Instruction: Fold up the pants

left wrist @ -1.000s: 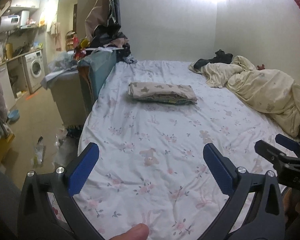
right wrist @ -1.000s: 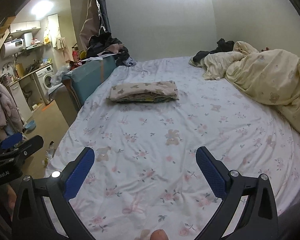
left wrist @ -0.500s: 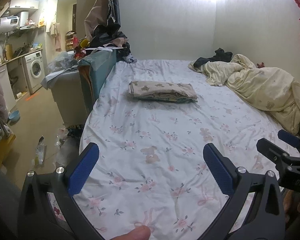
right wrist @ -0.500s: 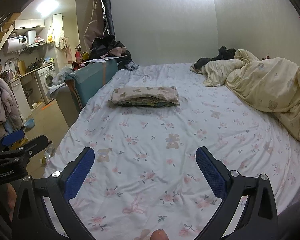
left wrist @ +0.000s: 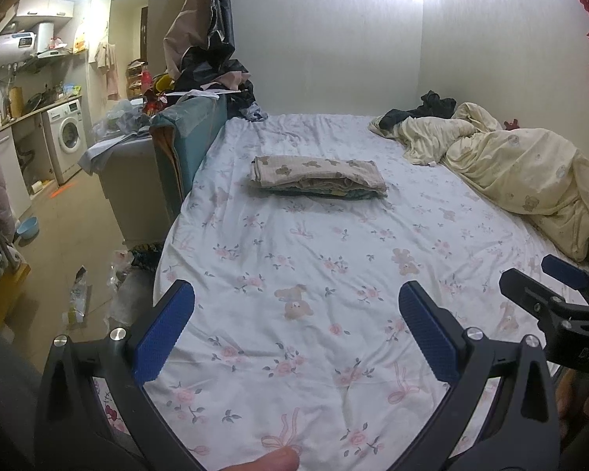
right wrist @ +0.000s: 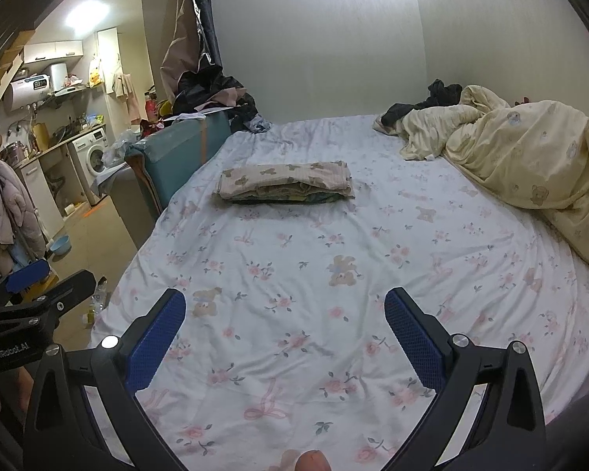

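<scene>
**Both grippers empty, pants look folded**

Left gripper (left wrist: 296, 322): jaws spread wide, nothing between them, held above the near end of the bed. Right gripper (right wrist: 284, 322): same, spread wide and empty, just beside the left one; each shows at the edge of the other's view.

Bed (left wrist: 373, 259): runs ahead of both grippers, covered in a floral sheet, bare directly under the jaws.

Quilt (left wrist: 530, 172): cream, bunched up ahead and to the right of the grippers, along the wall. Dark clothing (left wrist: 432, 108) lies at its far end.

Pants (left wrist: 318, 174): well ahead of both grippers, slightly left of centre in the right wrist view. They sit as a flat, squared bundle in a bear print, edges fairly even. Darker and greenish layers show under the top one; cannot tell whether that is one garment or a stack.

Judgement: folding appears done, or nearly so. Neither gripper touches cloth. No unfolded pants visible near the jaws. What remains, if anything, is fetching another piece from the dark clothing, or simply finishing.
</scene>
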